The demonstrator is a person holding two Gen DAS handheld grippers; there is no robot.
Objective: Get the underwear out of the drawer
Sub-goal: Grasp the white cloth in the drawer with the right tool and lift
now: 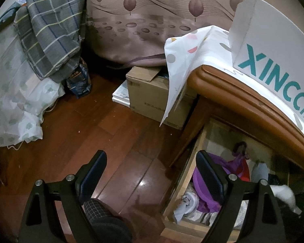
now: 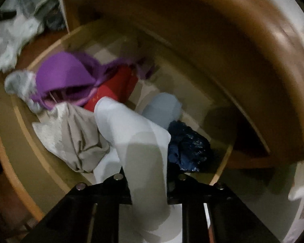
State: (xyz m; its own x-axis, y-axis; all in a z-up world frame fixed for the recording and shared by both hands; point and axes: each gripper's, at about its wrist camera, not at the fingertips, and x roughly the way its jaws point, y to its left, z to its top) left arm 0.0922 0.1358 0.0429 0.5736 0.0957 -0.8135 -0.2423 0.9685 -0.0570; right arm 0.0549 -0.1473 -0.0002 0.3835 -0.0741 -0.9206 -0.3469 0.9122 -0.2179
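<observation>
The wooden drawer (image 2: pixel 16 121) stands pulled out and holds loose clothes. My right gripper (image 2: pixel 148 182) points down into it, shut on a white piece of underwear (image 2: pixel 135 133) that stretches up between its fingers; the fingertips are hidden by the cloth. Around it lie a purple garment (image 2: pixel 64 70), a red item (image 2: pixel 115 85), a beige cloth (image 2: pixel 75 137) and a dark blue bundle (image 2: pixel 188 147). This view is blurred. My left gripper (image 1: pixel 151 156) hangs open over the wooden floor, just left of the drawer's side wall (image 1: pixel 192 162), holding nothing.
A cardboard box (image 1: pixel 152 97) sits on the floor beyond the drawer. On the cabinet top (image 1: pixel 233 93) lie a dotted white cloth (image 1: pixel 184 60) and a white box with teal lettering (image 1: pixel 273 46). A bed with a plaid blanket (image 1: pixel 50 30) is at left. A person's plaid-clad leg (image 1: pixel 103 218) is below my left gripper.
</observation>
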